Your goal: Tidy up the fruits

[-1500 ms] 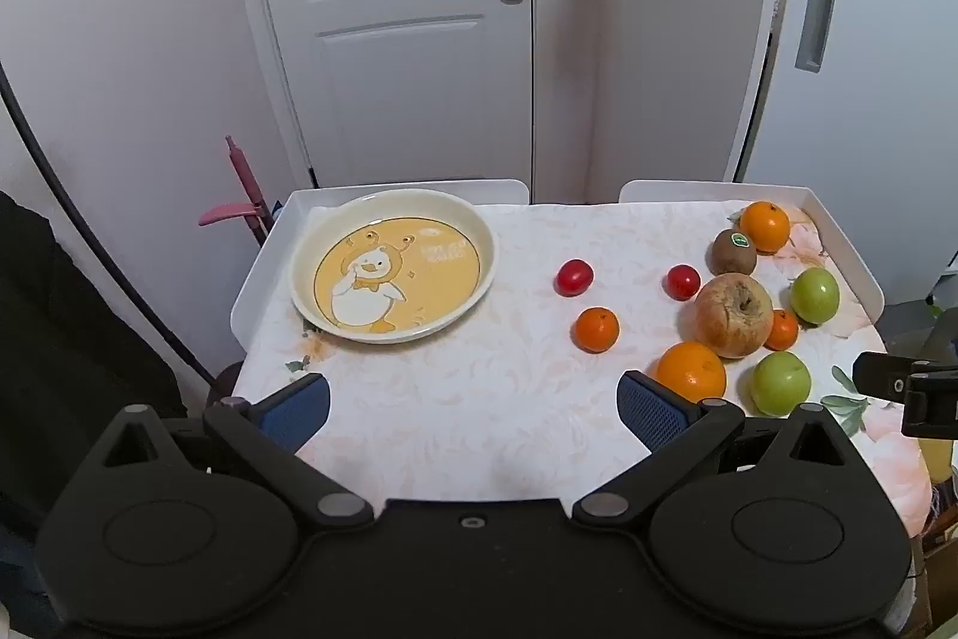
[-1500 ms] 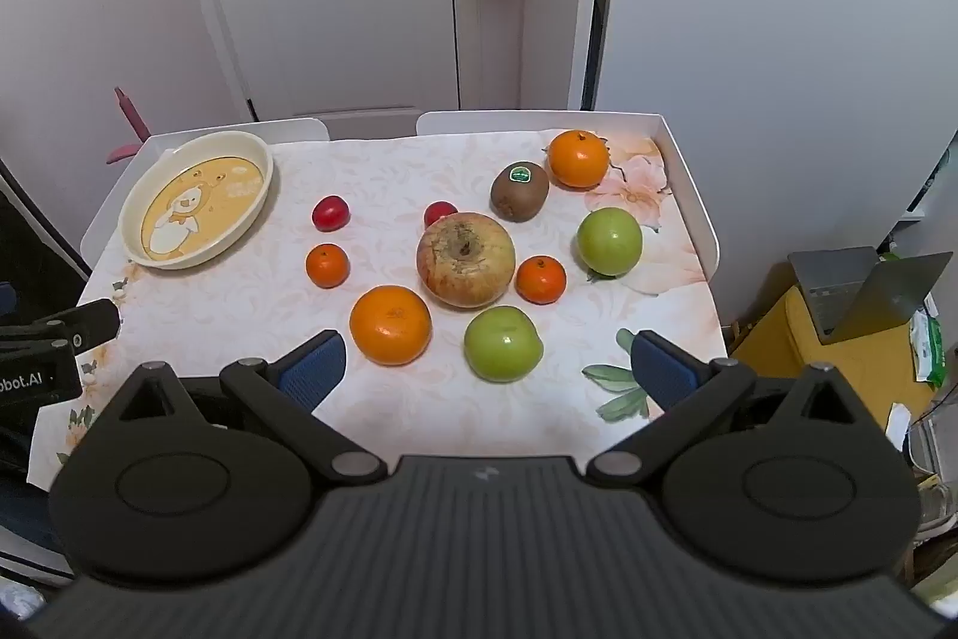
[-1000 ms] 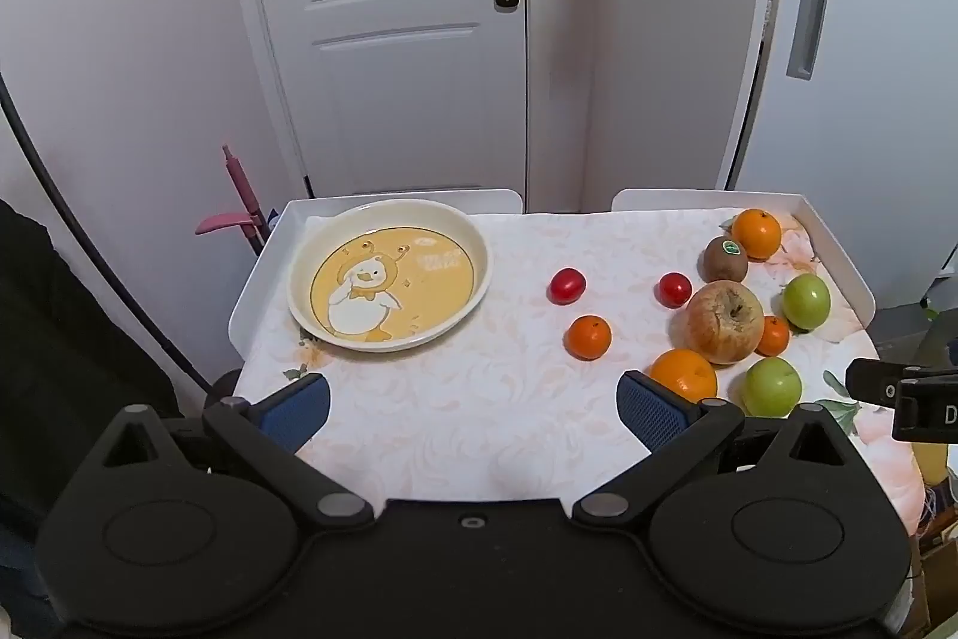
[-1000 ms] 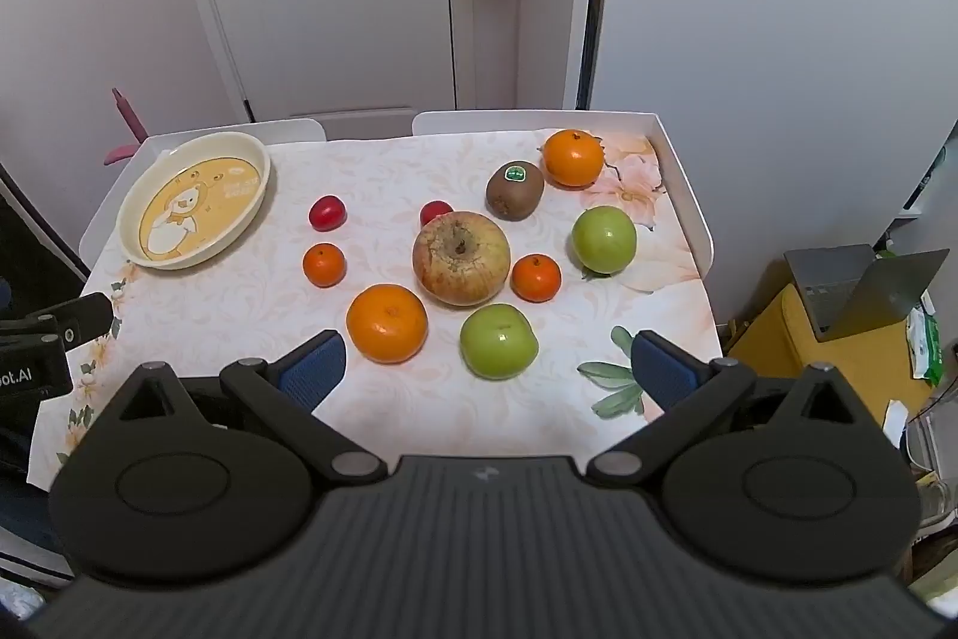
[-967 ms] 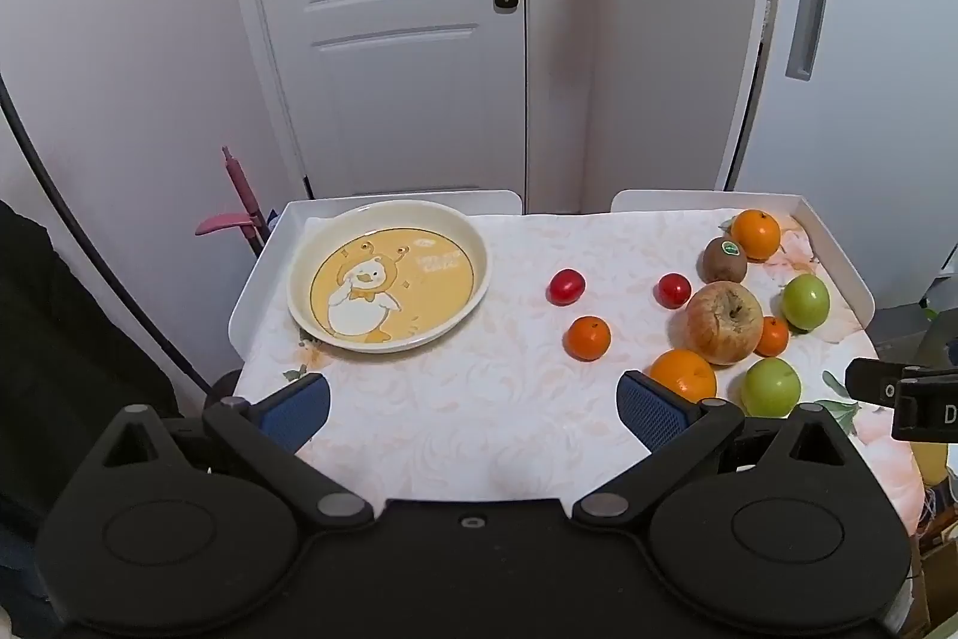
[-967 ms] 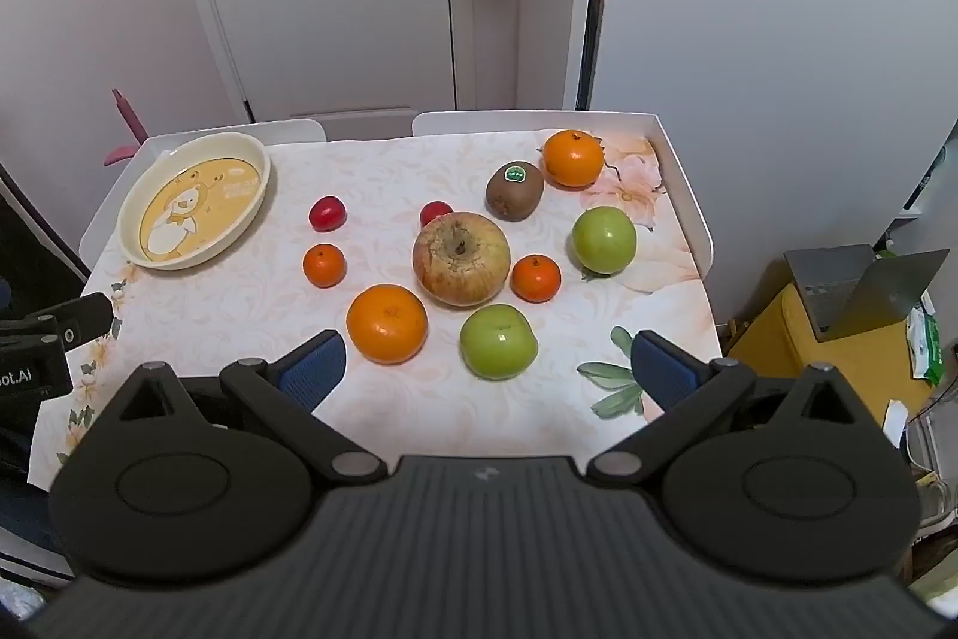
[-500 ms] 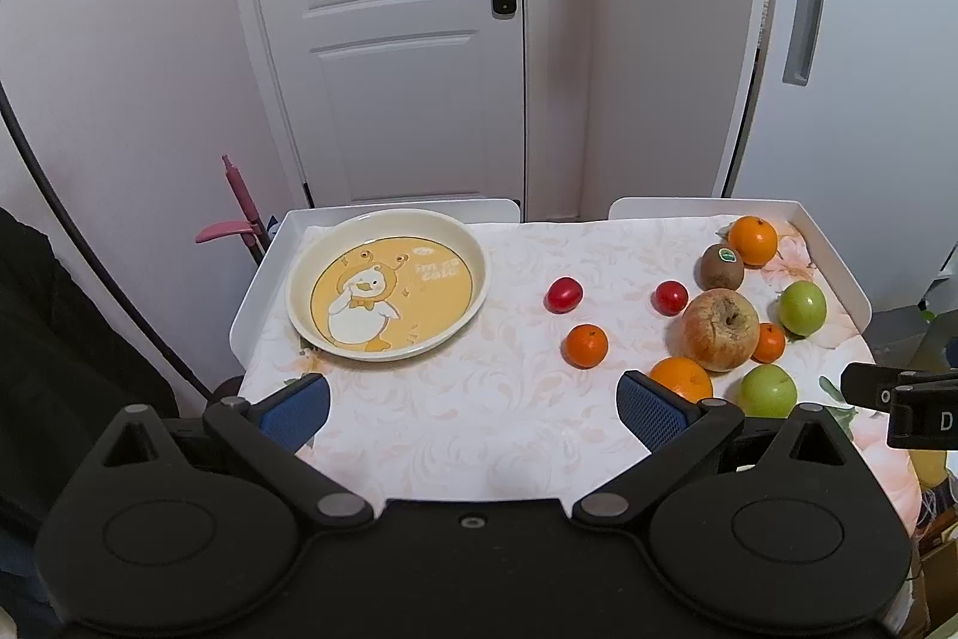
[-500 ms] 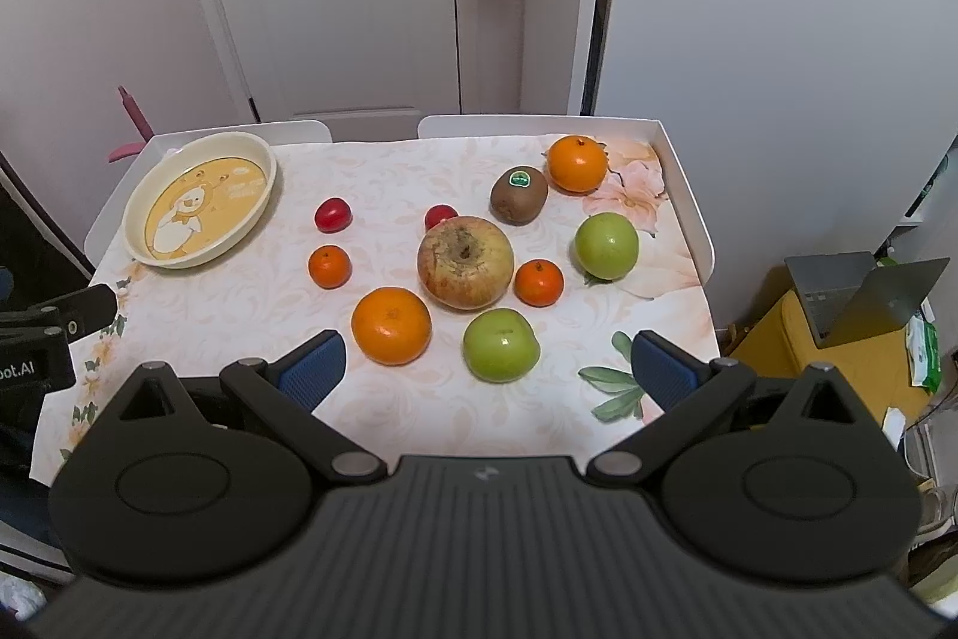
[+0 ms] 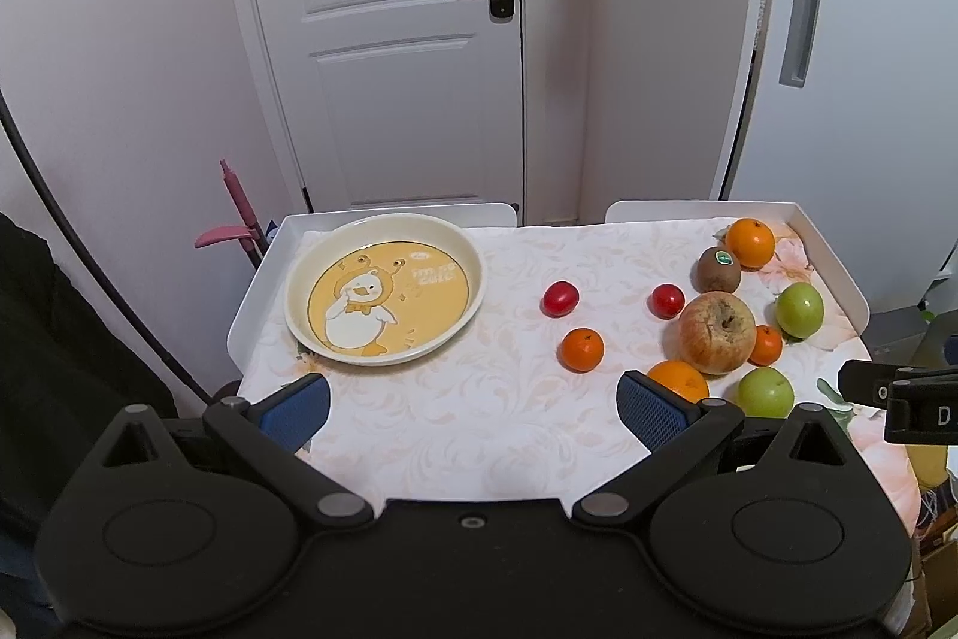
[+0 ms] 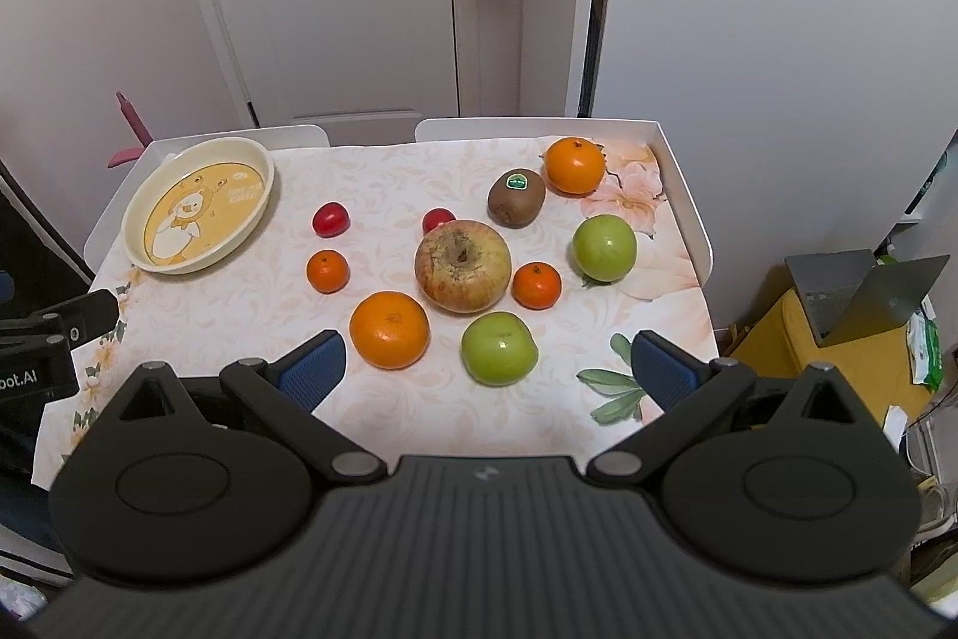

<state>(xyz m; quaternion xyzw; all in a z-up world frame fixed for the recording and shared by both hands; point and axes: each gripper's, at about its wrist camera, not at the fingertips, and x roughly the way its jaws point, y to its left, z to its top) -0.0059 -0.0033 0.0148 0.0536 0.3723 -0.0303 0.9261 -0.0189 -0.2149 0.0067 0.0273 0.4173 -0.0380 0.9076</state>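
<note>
cream plate [image 9: 299,300] without fruit

Table [image 10: 383,405] with plate [image 10: 135,244], fruit [image 10: 462,265]

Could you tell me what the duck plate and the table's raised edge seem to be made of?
The duck plate looks like glazed ceramic or melamine: smooth cream rim with soft highlights and a crisp printed duck. I cannot tell which. The table's raised edge looks like thin white plastic or painted metal: uniform matte white, folded upright.
</note>
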